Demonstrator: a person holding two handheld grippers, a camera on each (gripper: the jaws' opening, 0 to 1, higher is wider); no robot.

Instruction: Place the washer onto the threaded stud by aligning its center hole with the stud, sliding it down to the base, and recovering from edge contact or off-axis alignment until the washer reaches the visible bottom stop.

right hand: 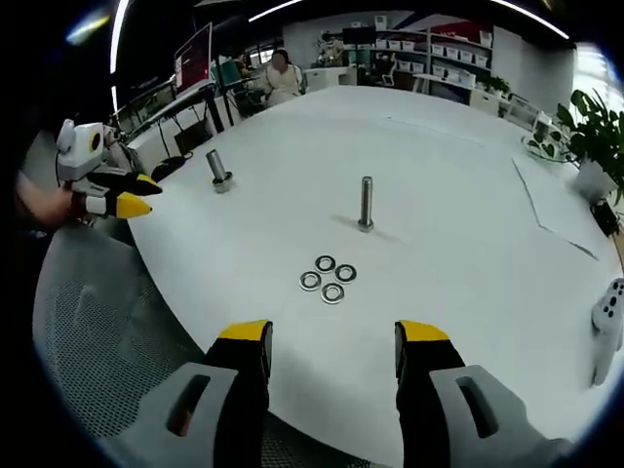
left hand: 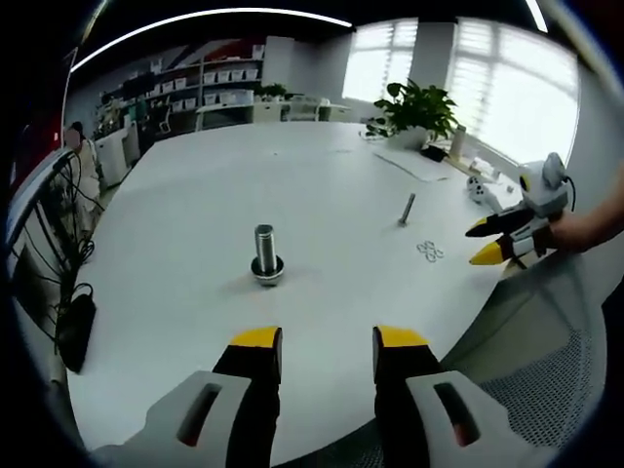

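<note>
Left tongs (left hand: 327, 341): yellow-tipped, jaws spread apart with nothing between them, held over the near edge of the surface (left hand: 322, 210); seen also in the right gripper view at far left, in a person's hand, tips pointing right.
Right tongs (right hand: 331, 336): yellow-tipped, jaws wide apart and empty, held above the near edge of the surface; seen also in the left gripper view at far right, in a hand (left hand: 585, 229), tips pointing left toward the washers.
Washers (right hand: 328, 278): four flat metal rings in a tight cluster, lying flat on the white surface just beyond the right tongs and nearer than the stud; in the left gripper view a small cluster to the right, just beside the tips of the other tongs.
Threaded stud (right hand: 366, 203): slim metal rod standing upright on the surface, beyond the washers, apart from them; bare of any washer as far as can be told.
Thick bolt (left hand: 265, 253): short grey cylinder upright on a round dark base, centre of the left gripper view, well apart from the stud.
Potted plant (left hand: 419, 112): far right edge of the surface, by bright windows.
White controller (right hand: 606, 322): right edge of the surface.
Seated person (right hand: 283, 78): far side of the room.
</note>
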